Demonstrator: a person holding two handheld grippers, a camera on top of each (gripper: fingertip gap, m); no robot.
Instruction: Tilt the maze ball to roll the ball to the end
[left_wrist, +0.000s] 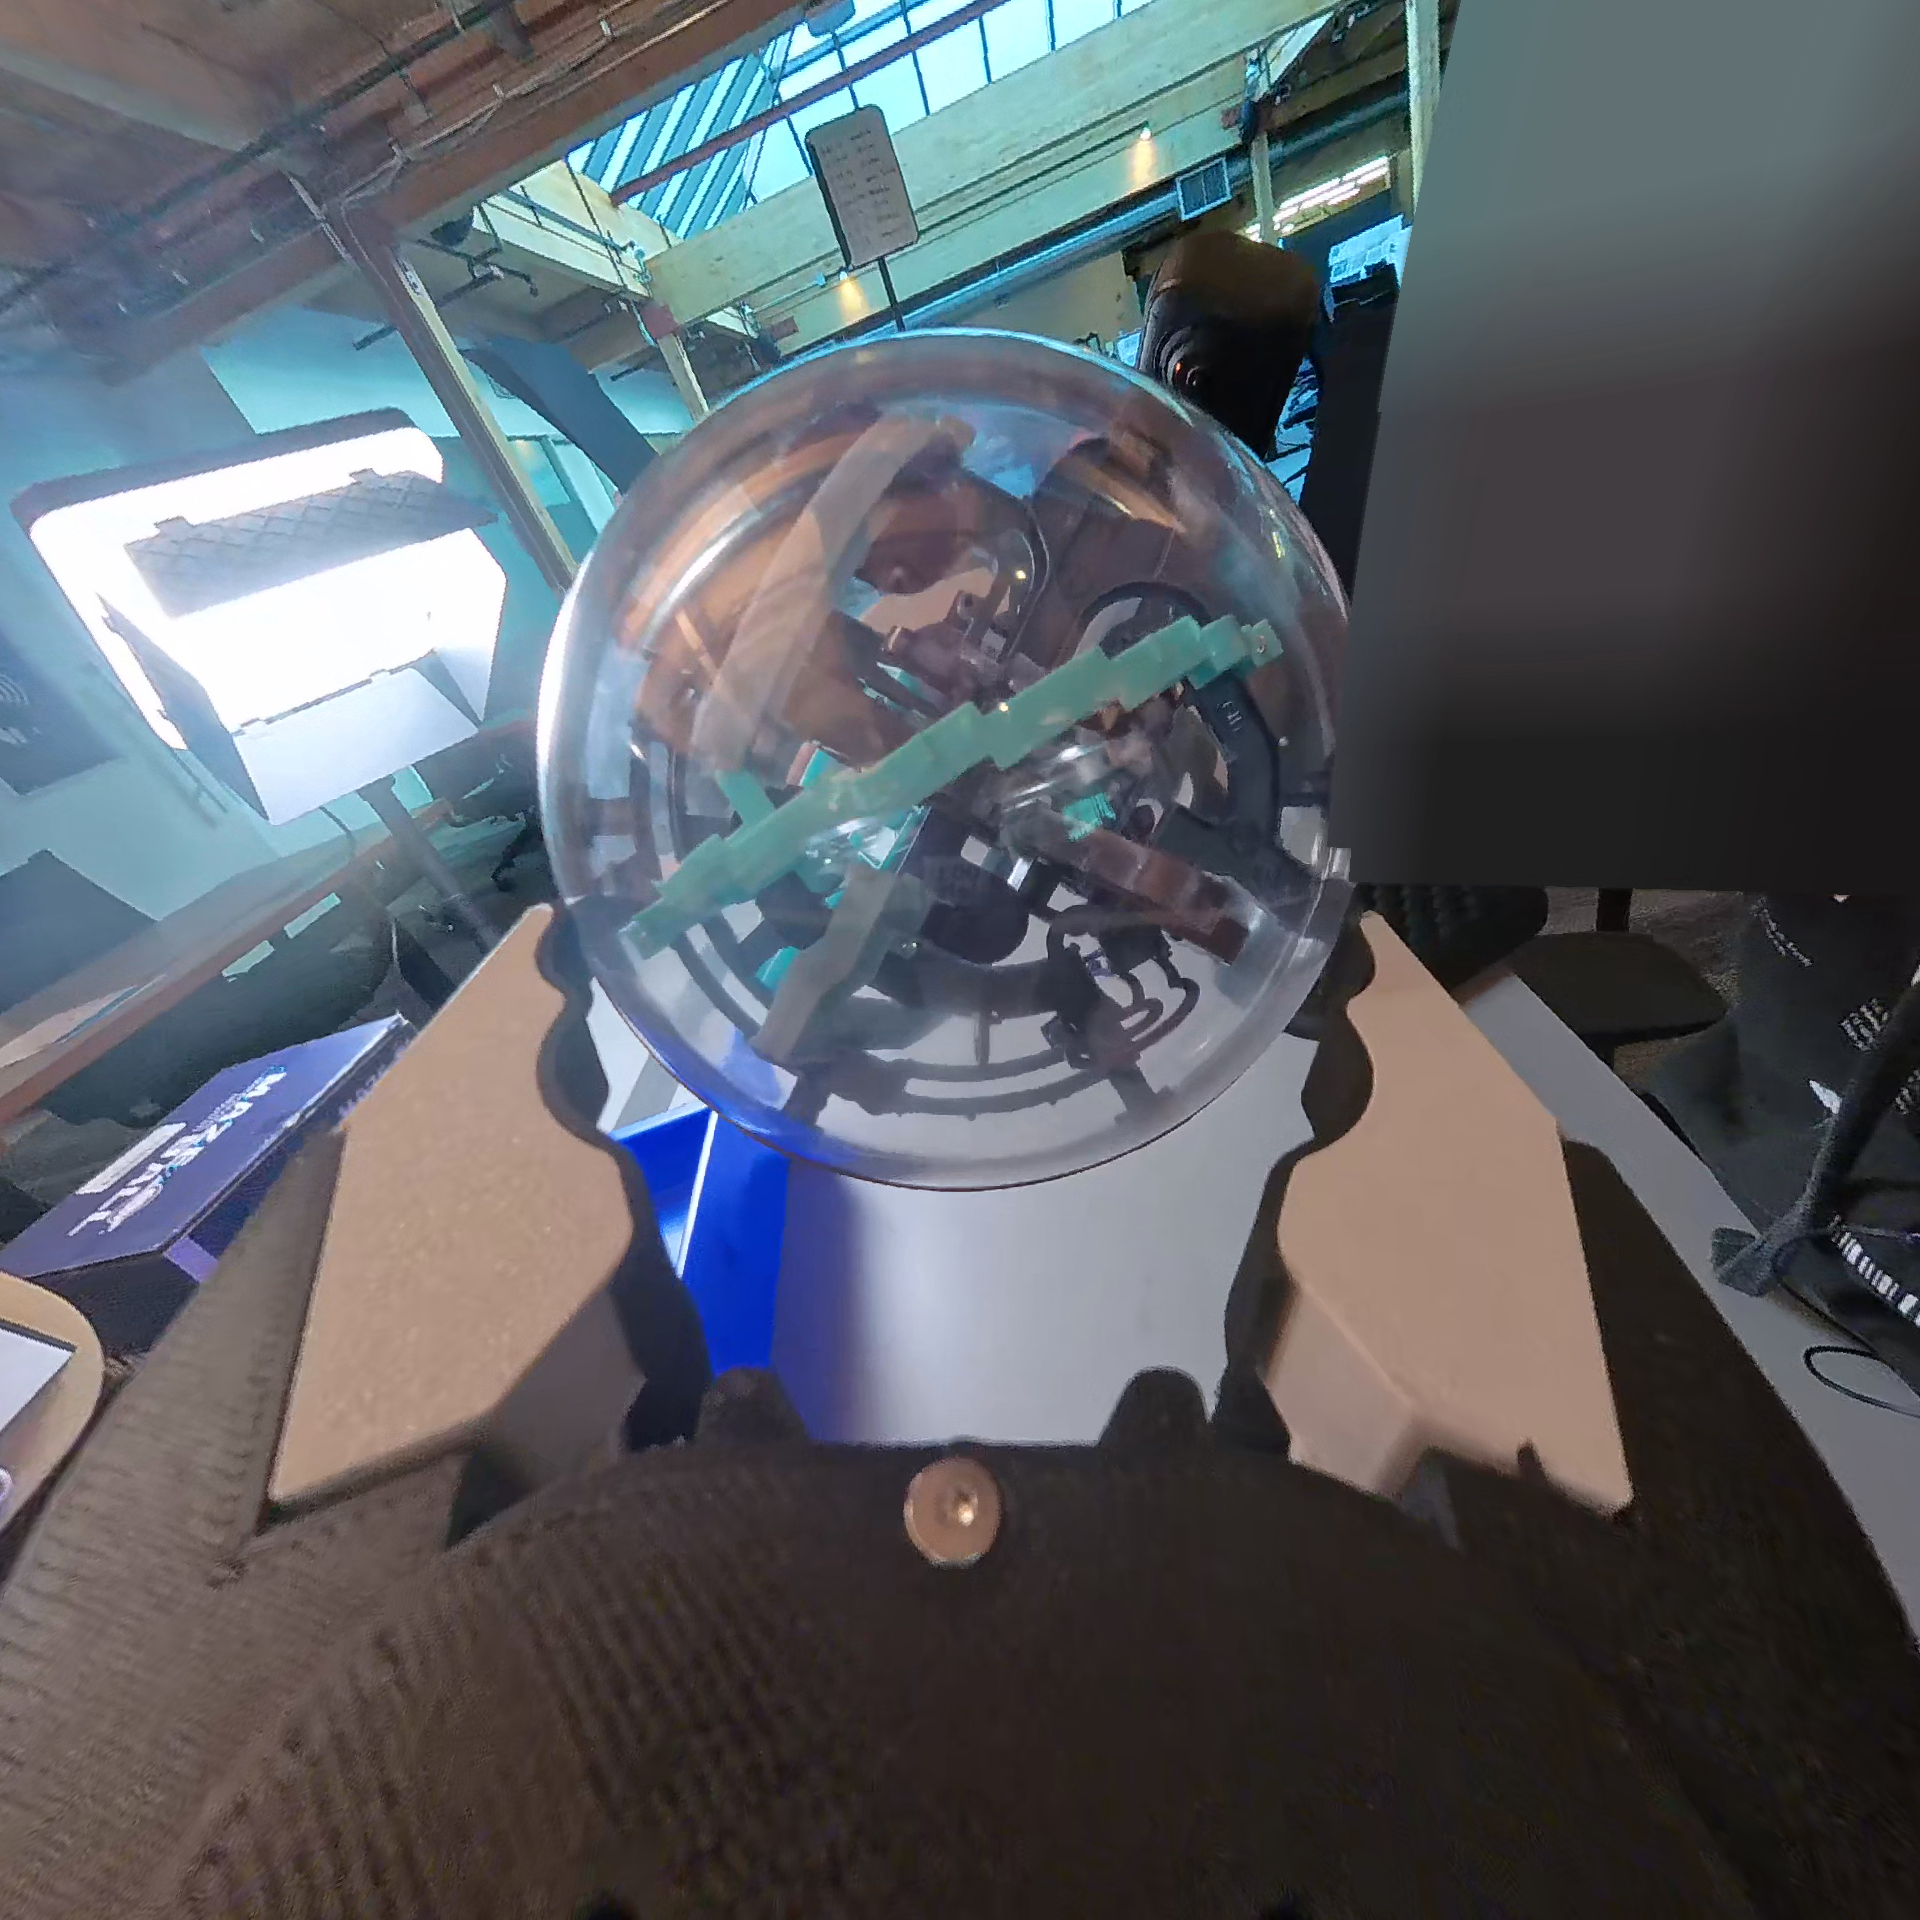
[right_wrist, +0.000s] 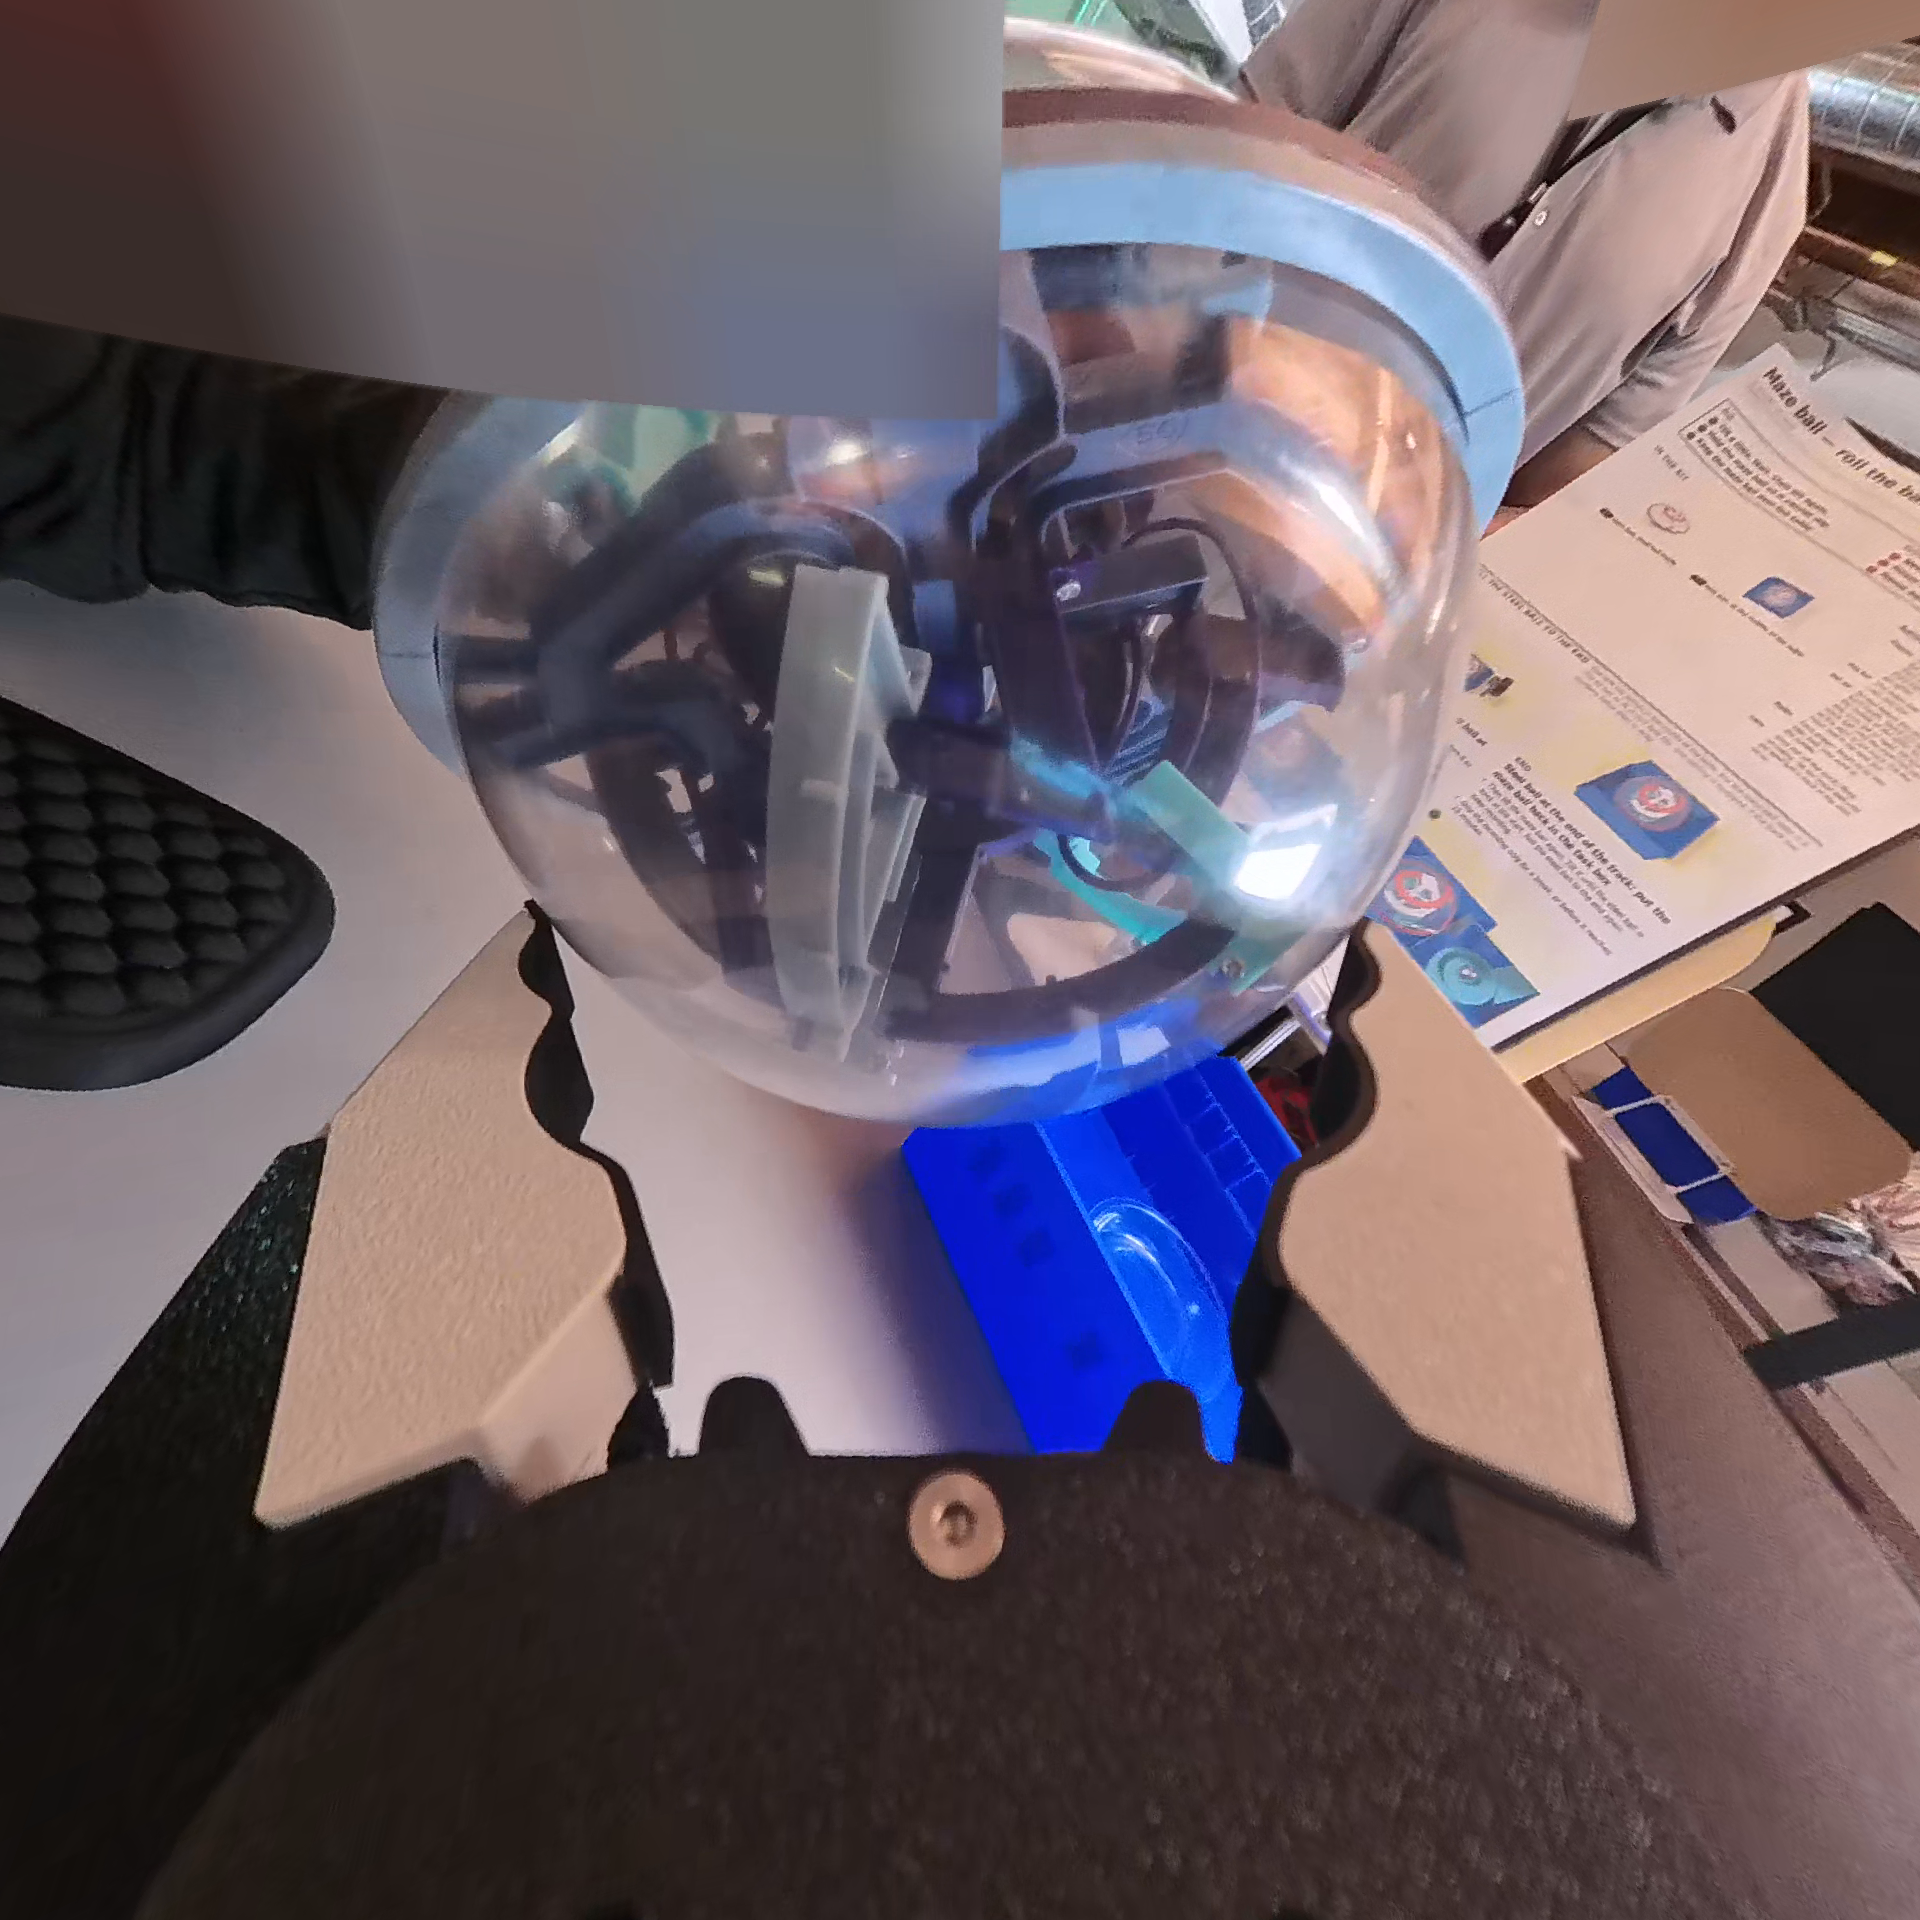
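Observation:
The maze ball (left_wrist: 935, 748) is a clear sphere with green, brown and black tracks inside, held in the air above the white table (left_wrist: 987, 1309). My left gripper (left_wrist: 951, 935) is shut on it, with a fingertip against each lower side. In the right wrist view the maze ball (right_wrist: 935, 675) shows a light blue band around its seam, and my right gripper (right_wrist: 940, 935) is shut on it the same way. I cannot pick out the small ball inside. A dark shape behind the sphere (left_wrist: 1226, 312) may be the other gripper.
A blue box (right_wrist: 1091, 1247) sits on the table under the sphere and also shows in the left wrist view (left_wrist: 727, 1247). A purple box (left_wrist: 187, 1174) lies at the left. A printed sheet (right_wrist: 1662, 675) and a person (right_wrist: 1621, 239) are at the right. A black mesh chair (right_wrist: 125, 883) is at the left.

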